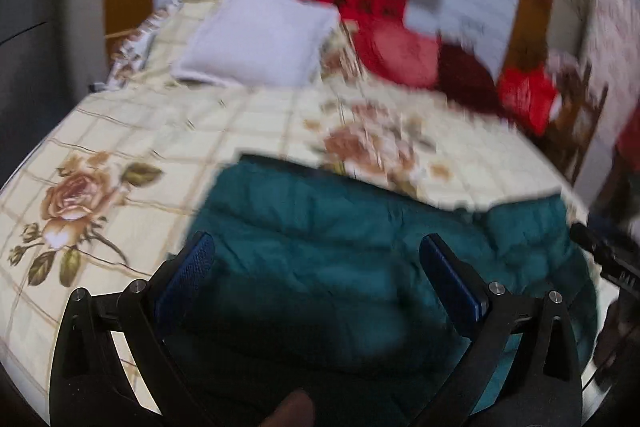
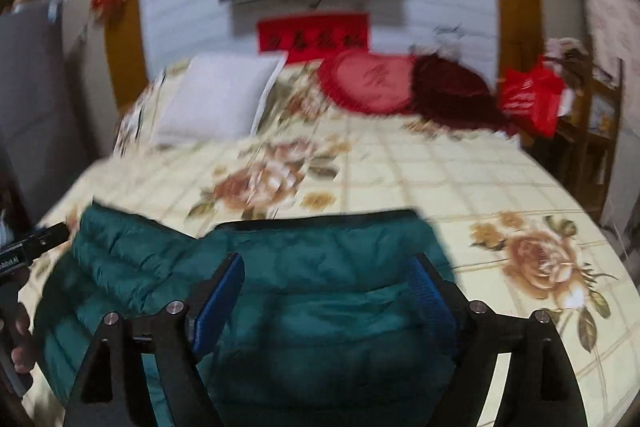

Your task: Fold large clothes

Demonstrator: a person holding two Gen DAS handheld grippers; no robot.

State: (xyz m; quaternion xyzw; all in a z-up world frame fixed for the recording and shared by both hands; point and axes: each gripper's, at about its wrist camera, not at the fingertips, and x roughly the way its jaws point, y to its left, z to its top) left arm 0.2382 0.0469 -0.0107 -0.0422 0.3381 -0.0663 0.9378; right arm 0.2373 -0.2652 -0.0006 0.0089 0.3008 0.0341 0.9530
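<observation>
Teal quilted jacket (image 2: 320, 291) lying on a bed, on a cream bedspread (image 1: 132, 131) printed with roses, near the foot edge and well apart from the white pillow (image 1: 256, 35) and red cushion (image 2: 368, 83) at the headboard end. The jacket is spread flat, presumably so that its panels can be laid over one another without bunching; the open stretch of bedspread beyond it leaves room for that.

Left hand-held gripper (image 1: 316, 259): jaws wide apart, nothing between the blue pads, hanging above the jacket's left part. Right hand-held gripper (image 2: 326, 281): jaws likewise apart and empty, above the jacket's right part (neither pad presses on cloth, so the garment is judged released).

Orientation: the long axis runs across the bed, roughly parallel to the headboard. A dark-trimmed straight edge (image 2: 316, 217) faces the pillows; whether it is hem or collar cannot be told through the blur. In the right wrist view a second quilted panel (image 2: 116, 251) lies to the left of the main body, apparently a sleeve or a folded-over side.
</observation>
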